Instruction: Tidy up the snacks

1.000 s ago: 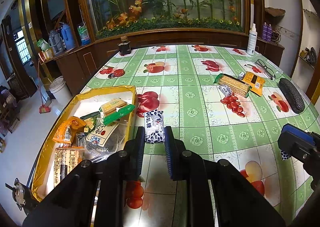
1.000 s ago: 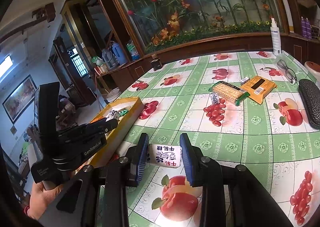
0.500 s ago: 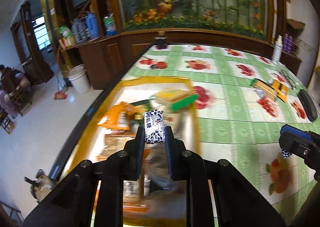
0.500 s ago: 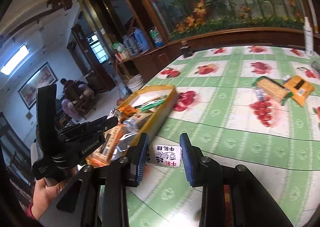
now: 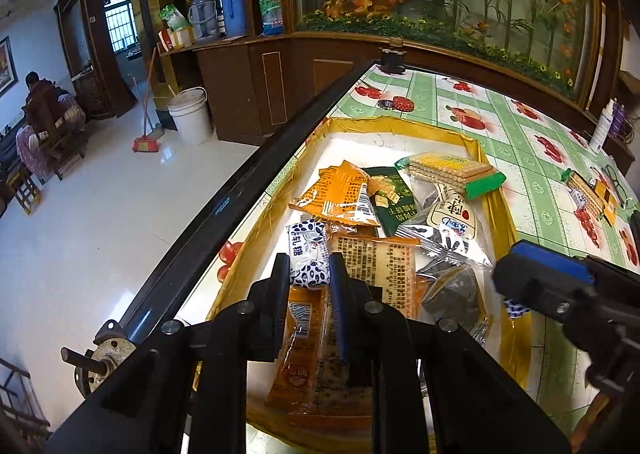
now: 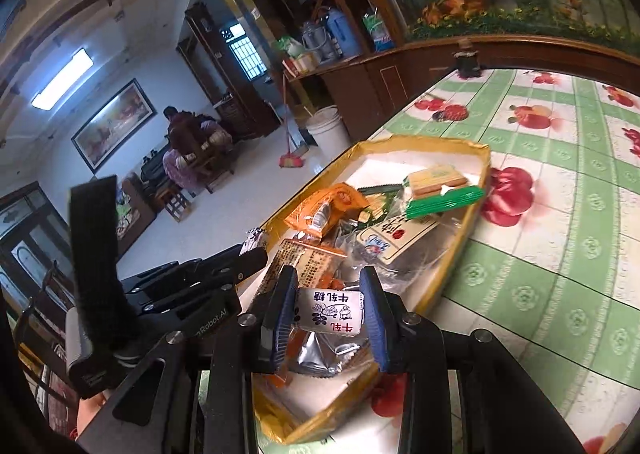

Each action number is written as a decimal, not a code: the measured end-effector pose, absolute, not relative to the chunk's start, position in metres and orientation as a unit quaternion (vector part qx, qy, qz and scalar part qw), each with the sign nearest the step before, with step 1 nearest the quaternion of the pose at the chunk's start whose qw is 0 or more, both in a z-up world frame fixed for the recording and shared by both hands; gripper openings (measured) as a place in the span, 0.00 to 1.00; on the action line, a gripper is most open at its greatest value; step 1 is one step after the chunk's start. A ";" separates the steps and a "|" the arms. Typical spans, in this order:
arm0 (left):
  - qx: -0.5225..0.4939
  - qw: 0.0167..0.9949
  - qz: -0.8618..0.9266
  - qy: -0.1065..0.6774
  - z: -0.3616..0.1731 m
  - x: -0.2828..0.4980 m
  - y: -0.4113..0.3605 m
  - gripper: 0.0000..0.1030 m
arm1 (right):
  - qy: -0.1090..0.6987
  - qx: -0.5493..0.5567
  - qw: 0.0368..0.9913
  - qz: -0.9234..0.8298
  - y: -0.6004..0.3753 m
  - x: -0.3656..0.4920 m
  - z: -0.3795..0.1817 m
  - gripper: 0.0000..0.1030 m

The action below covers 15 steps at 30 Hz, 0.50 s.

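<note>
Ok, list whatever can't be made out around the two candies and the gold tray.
- Left wrist view: the lower end of the candy is hidden between the left tool fingers.
- Left wrist view: the right tool shows only as a dark body; its candy is a mere sliver.
- Right wrist view: the gold tray near end is covered by the right tool.
- Both views: packet print too small to read.

Tablecloth point(image 5: 516, 142): green-and-white checks — printed with red fruit.
Tray point(image 5: 496, 190): gold rim, white floor.
Held sweets point(image 5: 308, 254): white wrappers, dark blue spots.
Biscuit pack point(image 5: 452, 170): tan — capped in green.
</note>
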<state>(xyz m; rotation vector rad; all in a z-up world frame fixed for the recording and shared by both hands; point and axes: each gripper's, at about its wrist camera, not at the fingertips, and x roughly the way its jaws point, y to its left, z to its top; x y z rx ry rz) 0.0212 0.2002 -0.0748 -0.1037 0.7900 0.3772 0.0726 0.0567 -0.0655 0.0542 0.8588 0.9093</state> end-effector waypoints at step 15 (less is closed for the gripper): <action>-0.047 0.909 0.196 0.365 -0.066 0.013 0.201 0.78 | 0.394 0.039 0.826 0.402 0.036 0.079 -0.060 0.62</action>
